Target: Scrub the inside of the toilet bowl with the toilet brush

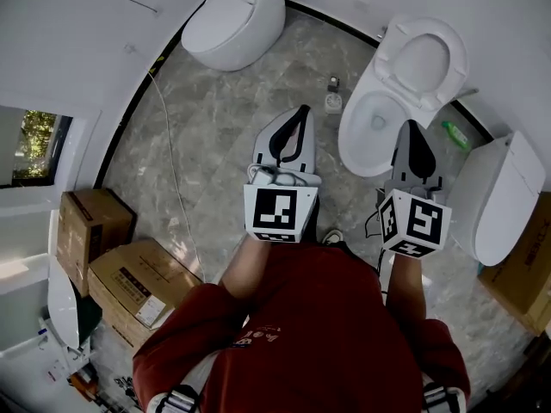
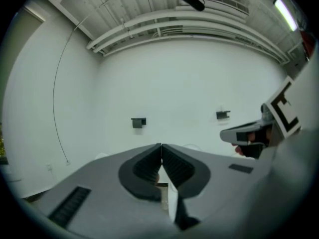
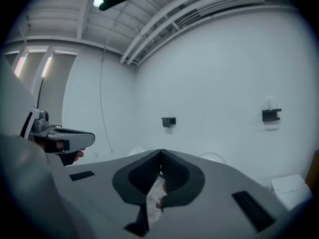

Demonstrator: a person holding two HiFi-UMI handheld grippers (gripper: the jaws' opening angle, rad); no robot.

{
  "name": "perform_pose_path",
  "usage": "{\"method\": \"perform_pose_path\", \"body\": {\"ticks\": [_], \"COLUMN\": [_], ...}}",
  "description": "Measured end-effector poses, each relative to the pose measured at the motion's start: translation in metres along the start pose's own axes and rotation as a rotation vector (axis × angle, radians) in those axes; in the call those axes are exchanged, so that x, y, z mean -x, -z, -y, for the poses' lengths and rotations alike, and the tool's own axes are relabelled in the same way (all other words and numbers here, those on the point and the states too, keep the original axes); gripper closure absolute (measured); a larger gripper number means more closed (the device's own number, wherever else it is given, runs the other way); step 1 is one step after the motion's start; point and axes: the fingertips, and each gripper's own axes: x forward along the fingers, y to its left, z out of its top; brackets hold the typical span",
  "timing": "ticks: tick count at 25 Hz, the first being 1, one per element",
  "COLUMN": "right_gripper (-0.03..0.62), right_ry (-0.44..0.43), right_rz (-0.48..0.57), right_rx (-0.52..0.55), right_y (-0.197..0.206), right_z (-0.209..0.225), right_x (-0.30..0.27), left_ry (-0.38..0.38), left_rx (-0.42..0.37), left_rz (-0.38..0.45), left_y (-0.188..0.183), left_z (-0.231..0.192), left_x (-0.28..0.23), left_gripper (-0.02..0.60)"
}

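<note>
Head view: open toilet bowl just past right gripper, left gripper alongside; all jaws together, empty. No brush clearly spotted, maybe small item on floor; prob. light, stiff, so grab handle high.

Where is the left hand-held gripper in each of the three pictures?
Head view: left hand-held gripper, centre of the picture.
Left gripper view: bottom centre, jaws shut.
Right gripper view: left edge, mid-height.
Shared landmark: black wall brackets, in both gripper views only.
</note>
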Motion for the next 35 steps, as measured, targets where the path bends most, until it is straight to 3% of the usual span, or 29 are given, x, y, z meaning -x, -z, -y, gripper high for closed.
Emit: {"method": "perform_pose_path", "body": {"ticks": [5,11,16,20,23,28,32,35], "right_gripper": [0.594,0.594,0.584,0.386,0.362,0.362,0.404,0.405], "right_ry": [0.003,0.005,0.01,-0.03,0.025,0.105,0.198,0.208], "right_rz": [-0.106,-0.358,-0.608,-0.878,-1.011,-1.148,-1.196,-1.295], "right_rx": [0.002,-0.056,-0.077,-0.143,-0.184,-0.267,-0.202,-0.193], "right_y": [0.046,0.172,0.34,0.489,0.565,0.629,0.639,0.64], "right_z": [-0.001,-0.012,-0.021,-0.036,-0.037,-0.031,-0.014,-0.014], "right_x": [-0.147,-0.322,-0.421,-0.462,-0.476,-0.484,-0.493,-0.495], "left_ry": [0.026,0.073,0.106,0.156,0.171,0.178,0.189,0.197], "left_rx": [0.042,0.092,0.122,0.099,0.116,0.159,0.172,0.169], "left_rz": [-0.086,-0.291,-0.368,-0.342,-0.376,-0.456,-0.465,-0.47], "left_y": [0.06,0.197,0.33,0.406,0.453,0.495,0.496,0.497], "left_z": [-0.065,-0.138,-0.167,-0.176,-0.181,-0.181,-0.181,-0.183], "left_x": [-0.134,-0.269,-0.337,-0.37,-0.372,-0.359,-0.358,-0.362], "left_gripper": [0.581,0.581,0.581,0.581,0.581,0.581,0.581,0.581]}}
